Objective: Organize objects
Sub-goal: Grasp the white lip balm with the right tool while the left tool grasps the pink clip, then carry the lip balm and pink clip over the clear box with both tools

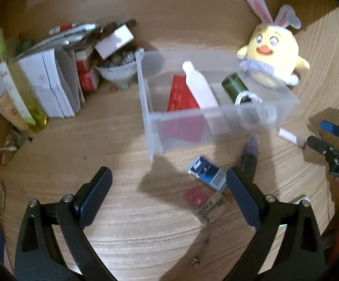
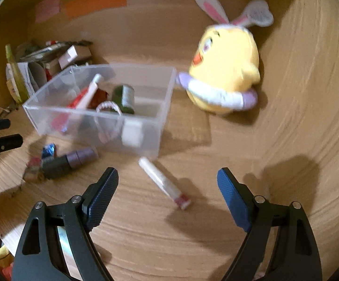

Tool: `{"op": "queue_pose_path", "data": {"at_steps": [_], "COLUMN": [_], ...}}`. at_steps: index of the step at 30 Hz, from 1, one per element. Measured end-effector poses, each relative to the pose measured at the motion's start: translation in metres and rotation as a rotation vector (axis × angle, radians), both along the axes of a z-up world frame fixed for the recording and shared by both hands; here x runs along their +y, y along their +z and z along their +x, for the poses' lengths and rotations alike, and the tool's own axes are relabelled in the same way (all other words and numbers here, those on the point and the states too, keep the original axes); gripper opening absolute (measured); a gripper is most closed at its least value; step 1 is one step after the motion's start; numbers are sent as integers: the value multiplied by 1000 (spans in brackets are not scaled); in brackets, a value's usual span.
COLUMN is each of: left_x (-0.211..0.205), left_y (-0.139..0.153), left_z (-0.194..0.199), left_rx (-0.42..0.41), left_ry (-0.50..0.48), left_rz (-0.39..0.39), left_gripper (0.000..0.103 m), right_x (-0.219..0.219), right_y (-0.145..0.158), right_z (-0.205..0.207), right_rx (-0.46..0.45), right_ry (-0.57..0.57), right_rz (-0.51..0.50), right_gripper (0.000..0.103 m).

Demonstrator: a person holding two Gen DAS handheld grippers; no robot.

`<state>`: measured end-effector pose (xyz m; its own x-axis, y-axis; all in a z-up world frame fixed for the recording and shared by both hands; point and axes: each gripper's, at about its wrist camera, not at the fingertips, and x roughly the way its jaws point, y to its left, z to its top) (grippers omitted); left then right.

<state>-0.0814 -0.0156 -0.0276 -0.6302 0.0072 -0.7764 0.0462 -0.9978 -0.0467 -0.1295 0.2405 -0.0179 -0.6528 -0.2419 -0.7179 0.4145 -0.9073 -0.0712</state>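
Note:
A clear plastic bin (image 1: pixel 150 126) (image 2: pixel 146 138) stands on the wooden table and holds a white bottle (image 1: pixel 200 84), a red packet (image 1: pixel 181 93), a dark green jar (image 1: pixel 235 85) (image 2: pixel 123 98) and a white ring. In front of it lie a blue box (image 1: pixel 207 171) (image 2: pixel 49 151), a dark purple-capped tube (image 1: pixel 249 159) (image 2: pixel 68 161), a small pink packet (image 1: pixel 196 195) and a white tube with a red cap (image 2: pixel 163 182) (image 1: pixel 291 137). My left gripper (image 1: pixel 169 178) is open and empty above the table before the blue box. My right gripper (image 2: pixel 168 178) is open and empty, straddling the white tube from above.
A yellow chick plush with bunny ears (image 1: pixel 272 53) (image 2: pixel 225 70) sits behind the bin at the right. A stack of booklets (image 1: pixel 50 84), a green bottle (image 1: pixel 17 82) and a bowl of small items (image 1: pixel 118 70) crowd the back left. Cardboard walls enclose the table.

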Motion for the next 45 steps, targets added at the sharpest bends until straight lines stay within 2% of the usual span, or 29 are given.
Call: {"op": "queue_pose_path", "data": {"at_steps": [5,7,11,13,15,20,23,24,25,32,38,45], "left_x": [4,5,2,1,-1,0,0,0,-1,-7,-11,-13], "left_y": [-15,-19,-26,-29,-30,-31,-30,-31,-32,-31,-27,-1], "left_z": [4,4,4,3,3,1,-1,-2,-2,6,9,15], "left_rx": [-26,-45,-83,-96,-98,-95,-99,-106,-110,-97,-69,14], "left_ry": [-26,-38,-49,-52,-56,-71,-81,-76,-74,-68,-51,-42], "left_rz": [15,26,64,76,95,100,100,87,77,61,61,86], "left_gripper": [97,77,66,59,57,53,39,30,28,27,27,27], "right_x": [1,-2,-9,-14,-17,-19,-19,-19,-19,-17,-19,-16], "right_y": [-17,-22,-28,-31,-35,-42,-40,-40,-40,-41,-41,-26], "right_z": [-5,-9,-20,-25,-29,-32,-33,-33,-33,-25,-14,5], "right_rx": [-29,-33,-45,-58,-78,-94,-104,-105,-104,-91,-95,-80], "right_ry": [-11,-1,19,29,44,59,66,67,68,83,102,120], "right_rz": [31,44,63,75,83,90,80,79,81,78,39,-25], "right_gripper": [85,85,80,70,57,44,31,27,25,14,14,14]}}
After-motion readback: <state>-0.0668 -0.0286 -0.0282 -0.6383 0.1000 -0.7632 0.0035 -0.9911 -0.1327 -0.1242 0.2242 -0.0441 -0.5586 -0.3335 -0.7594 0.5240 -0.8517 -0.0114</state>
